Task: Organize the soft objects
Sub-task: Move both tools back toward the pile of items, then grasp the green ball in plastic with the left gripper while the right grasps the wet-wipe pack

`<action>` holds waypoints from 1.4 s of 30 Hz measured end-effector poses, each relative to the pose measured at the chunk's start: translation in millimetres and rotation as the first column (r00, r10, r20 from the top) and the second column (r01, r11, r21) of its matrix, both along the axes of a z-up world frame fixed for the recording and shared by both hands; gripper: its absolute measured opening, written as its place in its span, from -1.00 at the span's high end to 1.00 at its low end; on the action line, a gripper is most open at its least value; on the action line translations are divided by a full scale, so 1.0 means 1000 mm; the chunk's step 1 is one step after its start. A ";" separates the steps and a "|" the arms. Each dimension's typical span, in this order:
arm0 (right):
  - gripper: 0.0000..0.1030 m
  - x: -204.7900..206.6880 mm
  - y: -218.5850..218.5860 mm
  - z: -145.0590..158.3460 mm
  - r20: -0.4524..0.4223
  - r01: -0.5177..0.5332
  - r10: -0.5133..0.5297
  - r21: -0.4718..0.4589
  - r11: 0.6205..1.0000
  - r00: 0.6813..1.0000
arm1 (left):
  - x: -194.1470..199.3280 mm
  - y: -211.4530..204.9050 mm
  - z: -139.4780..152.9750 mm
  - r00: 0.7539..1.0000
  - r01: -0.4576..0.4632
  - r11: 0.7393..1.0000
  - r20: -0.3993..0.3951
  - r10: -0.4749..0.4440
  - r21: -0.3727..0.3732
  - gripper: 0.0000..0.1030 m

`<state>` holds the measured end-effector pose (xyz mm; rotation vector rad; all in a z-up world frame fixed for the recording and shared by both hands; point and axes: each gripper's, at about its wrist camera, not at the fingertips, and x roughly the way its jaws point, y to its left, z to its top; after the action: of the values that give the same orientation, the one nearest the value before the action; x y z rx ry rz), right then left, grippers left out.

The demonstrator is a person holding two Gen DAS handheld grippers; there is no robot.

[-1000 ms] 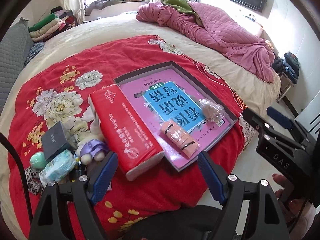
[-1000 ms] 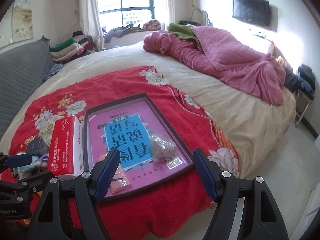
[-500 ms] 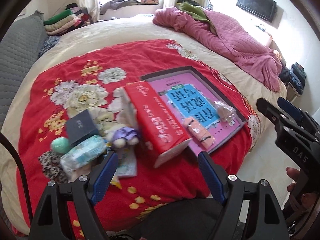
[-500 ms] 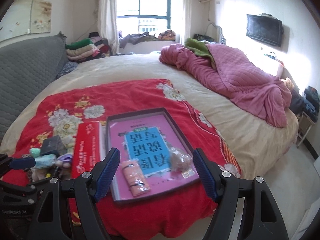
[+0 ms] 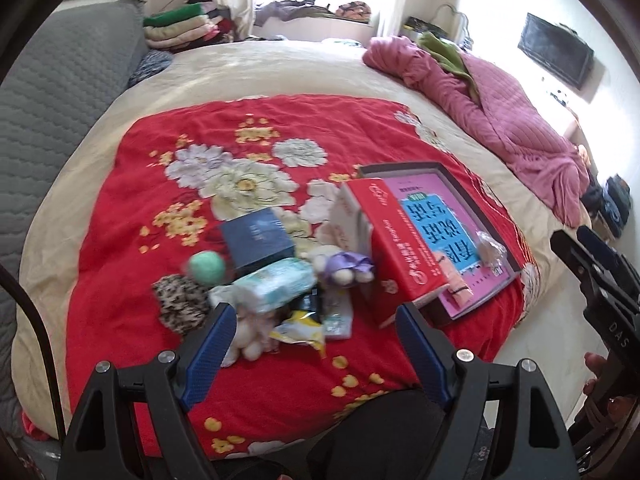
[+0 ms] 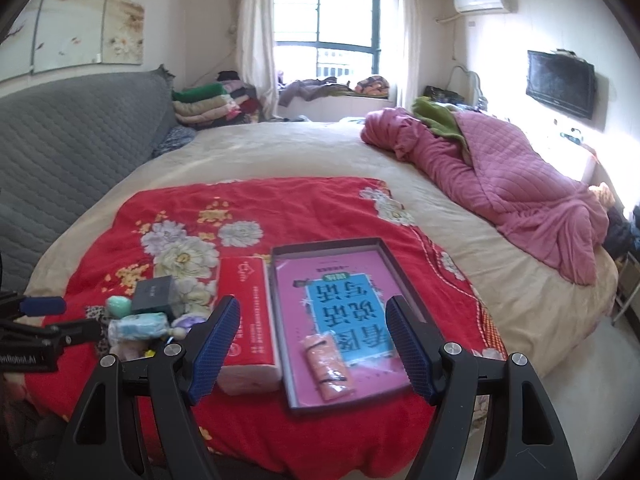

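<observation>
Jaws: both grippers, left (image 5: 312, 340) and right (image 6: 312, 344), stood open, empty | tip: you did best taking the plush toy (image 5: 344, 270) squarely, clear of the tissue pack (image 5: 396, 248).

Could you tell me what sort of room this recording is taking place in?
Most likely a lived-in home bedroom. A large bed with a rumpled pink quilt fills the room, folded bedding is stacked by the window, and a television and an air conditioner hang on the wall.
</observation>
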<state>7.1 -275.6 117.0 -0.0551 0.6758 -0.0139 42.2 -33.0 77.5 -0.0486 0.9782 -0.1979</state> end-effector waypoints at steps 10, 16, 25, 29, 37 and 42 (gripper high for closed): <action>-0.48 -0.003 0.037 -0.002 -0.010 -0.095 0.095 -0.003 0.995 0.995 | -0.004 0.060 -0.007 0.993 -0.118 0.993 -0.022 0.118 -0.004 -0.58; -0.48 -0.004 0.059 -0.008 -0.022 -0.159 0.158 -0.018 0.987 0.987 | -0.004 0.094 -0.018 0.983 -0.180 0.983 -0.046 0.179 -0.026 -0.58; -0.48 -0.002 0.095 -0.033 -0.063 -0.257 0.254 -0.045 0.965 0.965 | -0.003 0.119 -0.035 0.975 -0.215 0.976 -0.061 0.212 -0.038 -0.58; -0.48 0.002 0.108 -0.048 -0.095 -0.287 0.282 -0.045 0.957 0.955 | 0.009 0.121 -0.046 0.979 -0.194 0.980 -0.071 0.190 -0.039 -0.58; -0.48 0.019 0.134 -0.074 -0.150 -0.345 0.335 -0.048 0.937 0.930 | 0.059 0.112 -0.072 0.990 -0.110 0.994 -0.090 0.107 -0.024 -0.58; -0.48 0.034 0.152 -0.093 -0.184 -0.392 0.375 -0.063 0.918 0.908 | 0.085 0.096 -0.087 0.993 -0.025 0.999 -0.114 0.028 0.031 -0.58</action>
<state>41.1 -123.4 24.1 -0.2877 0.8248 0.3417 126.9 62.8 -9.4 -0.0465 1.0945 -0.1572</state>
